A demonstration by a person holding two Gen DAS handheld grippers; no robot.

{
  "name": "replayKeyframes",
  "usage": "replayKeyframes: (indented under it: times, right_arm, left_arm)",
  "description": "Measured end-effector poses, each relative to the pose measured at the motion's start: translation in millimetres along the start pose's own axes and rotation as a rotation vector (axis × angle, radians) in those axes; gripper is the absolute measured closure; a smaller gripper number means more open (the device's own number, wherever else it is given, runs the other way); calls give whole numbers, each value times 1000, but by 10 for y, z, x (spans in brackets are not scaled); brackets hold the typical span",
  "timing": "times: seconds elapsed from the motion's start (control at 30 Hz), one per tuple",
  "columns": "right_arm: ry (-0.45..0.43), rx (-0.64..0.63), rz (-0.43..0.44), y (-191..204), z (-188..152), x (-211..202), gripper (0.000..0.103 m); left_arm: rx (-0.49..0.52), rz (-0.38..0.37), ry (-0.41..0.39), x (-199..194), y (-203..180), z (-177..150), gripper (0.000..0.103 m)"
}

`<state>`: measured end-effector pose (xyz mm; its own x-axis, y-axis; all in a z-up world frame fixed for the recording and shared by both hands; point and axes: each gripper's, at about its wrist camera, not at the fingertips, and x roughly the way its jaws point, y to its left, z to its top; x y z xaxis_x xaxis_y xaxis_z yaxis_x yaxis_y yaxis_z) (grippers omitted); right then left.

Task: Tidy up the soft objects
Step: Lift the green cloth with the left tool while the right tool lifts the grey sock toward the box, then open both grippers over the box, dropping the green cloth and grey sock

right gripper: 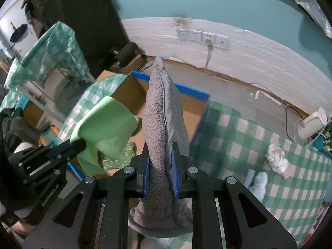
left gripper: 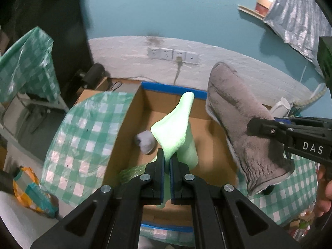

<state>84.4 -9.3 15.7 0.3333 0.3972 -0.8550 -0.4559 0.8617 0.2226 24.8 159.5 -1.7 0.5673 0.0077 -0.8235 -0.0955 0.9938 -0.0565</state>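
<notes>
Right gripper [right gripper: 160,170] clamped on grey slipper [right gripper: 164,124], left gripper [left gripper: 167,161] pinching green cloth [left gripper: 174,132], both held above open cardboard box [left gripper: 132,112]. Mid-carry, likely. Next: lower, release inside beside small grey-white bundle [left gripper: 145,143].

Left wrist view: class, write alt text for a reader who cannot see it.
The left gripper pinches a light green cloth above an open cardboard box, while the right gripper holds a grey fleece slipper beside it. A small white bundle lies inside the box.

A lived-in home room: teal wall [left gripper: 166,6], checked tablecloth [right gripper: 259,145], wall sockets [left gripper: 172,55].
</notes>
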Motion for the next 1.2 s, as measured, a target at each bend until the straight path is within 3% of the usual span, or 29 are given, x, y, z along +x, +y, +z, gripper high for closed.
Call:
replayKeyframes:
  times: [0.33,0.43,0.5,0.57,0.7,0.87,1.2]
  right_arm:
    - [36,-40,18,271,91,324,87]
    - [51,-51,39,327,118,395,80]
    - [46,-66,13,368,121,412,76]
    - [37,-67,6,368,120,407,66]
    - [20,-52,-7,308,131,373,58]
    - [7,-35,-25,191,129,319,51]
    - [6,3,-49,-103,41,241,51]
  left_arm:
    - [-57,34,28,117,197,-18,99]
    - [-73,48,37,181,233,-34,95]
    - [-89,55,51,217,258,-48,82]
    - [-105,53,52,231,276,-52,68]
    - [-119,60,24,202,271,-40,54]
    - [-109,45,28,228,209,-37,52]
    - [-89,10,27,244,43,1,52]
